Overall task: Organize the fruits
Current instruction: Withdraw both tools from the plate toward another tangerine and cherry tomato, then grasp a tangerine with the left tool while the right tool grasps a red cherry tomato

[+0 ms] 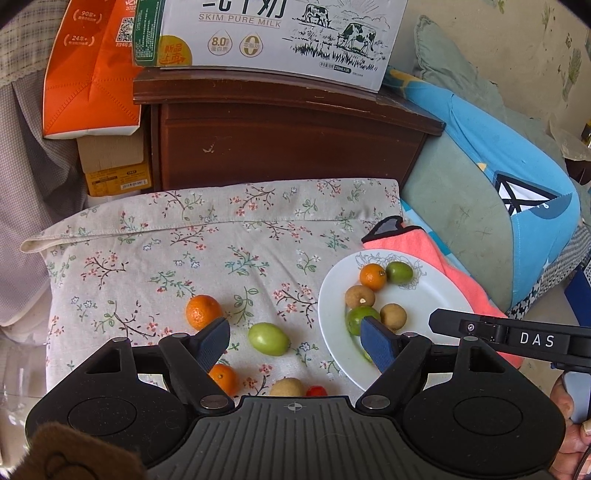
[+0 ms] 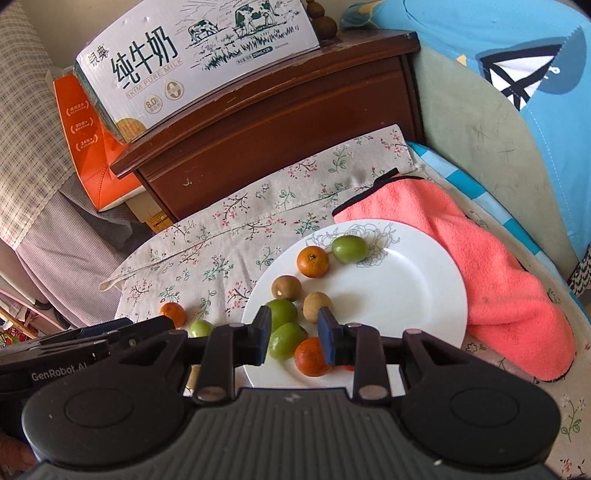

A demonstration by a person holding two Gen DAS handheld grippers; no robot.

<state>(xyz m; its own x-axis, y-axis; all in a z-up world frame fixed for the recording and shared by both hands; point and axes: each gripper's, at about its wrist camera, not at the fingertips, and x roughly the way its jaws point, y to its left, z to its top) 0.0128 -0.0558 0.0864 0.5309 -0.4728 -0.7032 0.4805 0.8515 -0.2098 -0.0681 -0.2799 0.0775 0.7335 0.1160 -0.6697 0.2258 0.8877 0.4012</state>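
Observation:
A white plate (image 2: 399,295) lies on the flowered cloth (image 1: 147,258) and carries several small fruits: oranges (image 2: 313,261), green ones (image 2: 349,249) and brown ones (image 2: 285,287). My right gripper (image 2: 295,332) hovers over the plate's near edge. Its jaws stand a narrow gap apart and grip nothing; a green fruit (image 2: 287,339) and an orange (image 2: 312,356) lie below them. My left gripper (image 1: 293,332) is open wide above the cloth, over a loose green fruit (image 1: 268,338). Two oranges (image 1: 203,311) (image 1: 222,378), a brown fruit (image 1: 288,387) and a small red one (image 1: 316,390) also lie loose there.
A pink towel (image 2: 498,277) lies right of the plate, against a blue and green cushion (image 2: 480,129). Behind the cloth stands a dark wooden nightstand (image 1: 280,140) with a milk carton (image 1: 277,33) on top. An orange box (image 1: 92,74) stands to its left.

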